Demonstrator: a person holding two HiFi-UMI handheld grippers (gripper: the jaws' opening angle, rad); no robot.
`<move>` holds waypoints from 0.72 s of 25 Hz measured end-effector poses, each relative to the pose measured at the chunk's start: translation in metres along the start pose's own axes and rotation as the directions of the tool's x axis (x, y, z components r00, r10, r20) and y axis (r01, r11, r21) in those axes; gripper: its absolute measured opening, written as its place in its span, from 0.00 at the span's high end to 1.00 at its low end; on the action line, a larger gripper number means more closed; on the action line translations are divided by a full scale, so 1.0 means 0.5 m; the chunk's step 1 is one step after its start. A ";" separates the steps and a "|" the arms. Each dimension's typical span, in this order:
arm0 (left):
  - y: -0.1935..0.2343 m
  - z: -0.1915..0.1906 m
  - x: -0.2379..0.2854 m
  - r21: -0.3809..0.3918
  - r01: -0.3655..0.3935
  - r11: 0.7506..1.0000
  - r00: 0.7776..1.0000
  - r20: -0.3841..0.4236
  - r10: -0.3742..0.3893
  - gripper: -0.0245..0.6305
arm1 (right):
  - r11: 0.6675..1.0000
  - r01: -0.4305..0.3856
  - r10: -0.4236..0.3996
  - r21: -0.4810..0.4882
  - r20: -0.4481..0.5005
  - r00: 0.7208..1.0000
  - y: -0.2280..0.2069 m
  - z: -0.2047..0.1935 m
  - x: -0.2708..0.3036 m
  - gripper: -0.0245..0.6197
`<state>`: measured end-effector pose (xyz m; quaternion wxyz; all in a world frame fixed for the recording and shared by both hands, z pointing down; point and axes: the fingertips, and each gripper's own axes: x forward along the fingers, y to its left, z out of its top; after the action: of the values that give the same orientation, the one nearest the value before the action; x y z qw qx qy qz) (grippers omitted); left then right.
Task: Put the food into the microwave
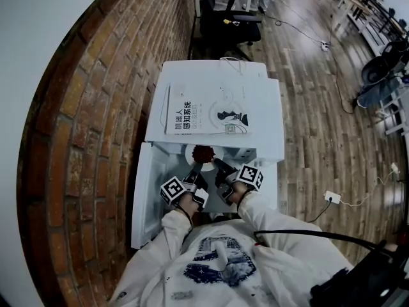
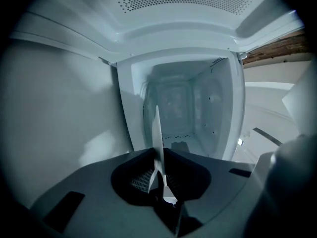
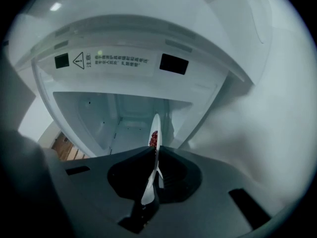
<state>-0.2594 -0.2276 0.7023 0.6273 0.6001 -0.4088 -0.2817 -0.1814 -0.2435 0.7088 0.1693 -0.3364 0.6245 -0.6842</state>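
Note:
A white plate (image 1: 193,151) with a heap of dark red food (image 1: 204,153) is held level at the mouth of the open white microwave (image 1: 268,117). My left gripper (image 1: 195,171) is shut on the plate's near left rim and my right gripper (image 1: 221,169) on its near right rim. In the left gripper view the plate (image 2: 158,133) stands edge-on between the jaws, with the empty oven cavity (image 2: 185,110) straight ahead. The right gripper view shows the plate (image 3: 155,128) edge-on too, the red food (image 3: 154,139) on its left face, and the cavity (image 3: 121,118) beyond.
The microwave door (image 1: 146,194) hangs open to the left, beside a brick wall (image 1: 89,114). A book (image 1: 208,110) lies on the microwave's top. A warning label (image 3: 109,60) runs above the cavity opening. Wooden floor (image 1: 319,126) with cables lies to the right.

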 end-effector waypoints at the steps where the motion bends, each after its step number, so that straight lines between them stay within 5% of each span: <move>1: 0.002 0.001 0.003 -0.002 -0.004 1.000 1.000 -0.001 0.004 0.88 | 1.000 0.004 -0.004 0.004 0.006 1.000 -0.002 0.002 0.001 0.92; 18: 0.018 0.022 0.031 -0.006 -0.056 0.998 0.998 -0.015 0.056 0.88 | 0.999 0.036 -0.036 0.004 0.082 0.996 -0.015 0.022 0.031 0.92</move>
<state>-0.2623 -0.2452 0.7133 0.6400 0.5884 -0.4198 -0.2607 -0.1836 -0.2607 0.7200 0.1831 -0.3753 0.6101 -0.6733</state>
